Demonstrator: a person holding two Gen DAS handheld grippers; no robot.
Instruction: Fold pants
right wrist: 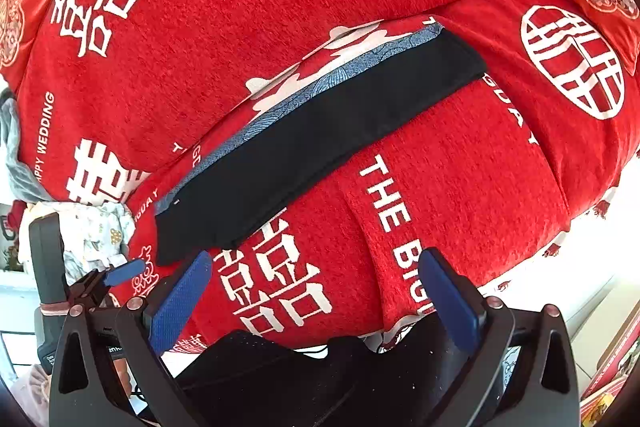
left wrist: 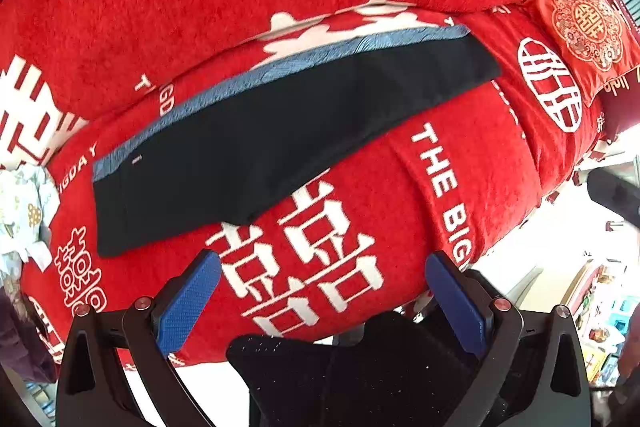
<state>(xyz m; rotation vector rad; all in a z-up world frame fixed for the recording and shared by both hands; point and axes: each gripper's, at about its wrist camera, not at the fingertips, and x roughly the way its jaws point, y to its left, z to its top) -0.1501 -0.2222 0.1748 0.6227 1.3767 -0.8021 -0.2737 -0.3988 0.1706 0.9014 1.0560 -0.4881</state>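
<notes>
The black pants (left wrist: 280, 131) lie folded lengthwise in a long slanted strip on the red sofa cover (left wrist: 460, 155), with a blue patterned band along their far edge. My left gripper (left wrist: 324, 291) hangs open above the cover, just in front of the pants' near edge, with nothing between its blue pads. The right wrist view shows the same pants (right wrist: 320, 143) ahead. My right gripper (right wrist: 316, 291) stands wide open and empty in front of them. At the lower left of that view is a blue finger (right wrist: 124, 273) of the left gripper, near the pants' left end.
A red embroidered cushion (left wrist: 588, 27) sits at the sofa's right end. A pile of pale patterned clothes (right wrist: 96, 231) lies at the left end. The person's dark clothing (right wrist: 320, 375) fills the bottom. The sofa's front edge drops to a bright floor (left wrist: 532, 259).
</notes>
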